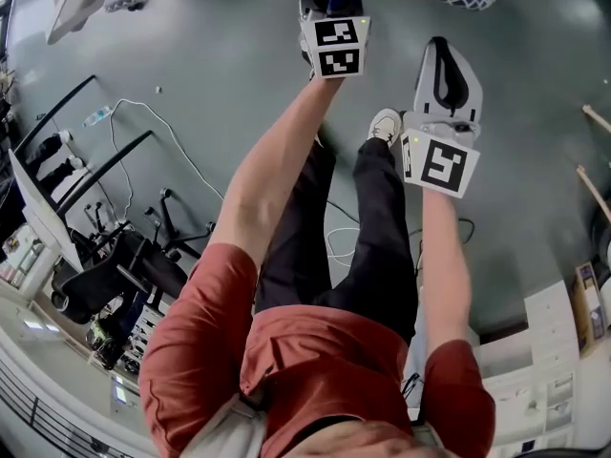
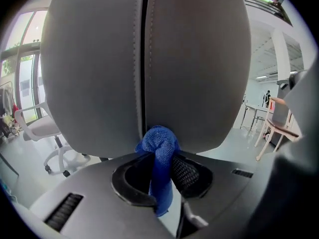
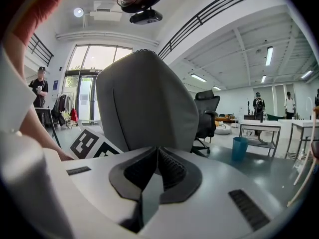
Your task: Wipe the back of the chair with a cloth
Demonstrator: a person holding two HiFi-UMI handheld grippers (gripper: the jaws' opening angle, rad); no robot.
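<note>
The chair back (image 2: 144, 63) is grey, padded, with a vertical seam, and fills the left gripper view. My left gripper (image 2: 162, 156) is shut on a blue cloth (image 2: 158, 142). The bunched end of the cloth touches the lower part of the chair back by the seam. In the head view the left gripper (image 1: 332, 12) is held forward at arm's length, its jaws hidden. My right gripper (image 3: 157, 156) is shut with nothing between its jaws. It hangs to the right of the chair back (image 3: 147, 101) and apart from it. The right gripper (image 1: 441, 79) sits nearer me.
A black office chair (image 1: 105, 284) and floor cables (image 1: 143, 132) lie at my left. White drawers (image 1: 554, 351) stand at right. A white chair (image 2: 42, 128), a wooden chair (image 2: 279, 128), a teal bin (image 3: 239, 147) and a black chair (image 3: 207, 113) stand around.
</note>
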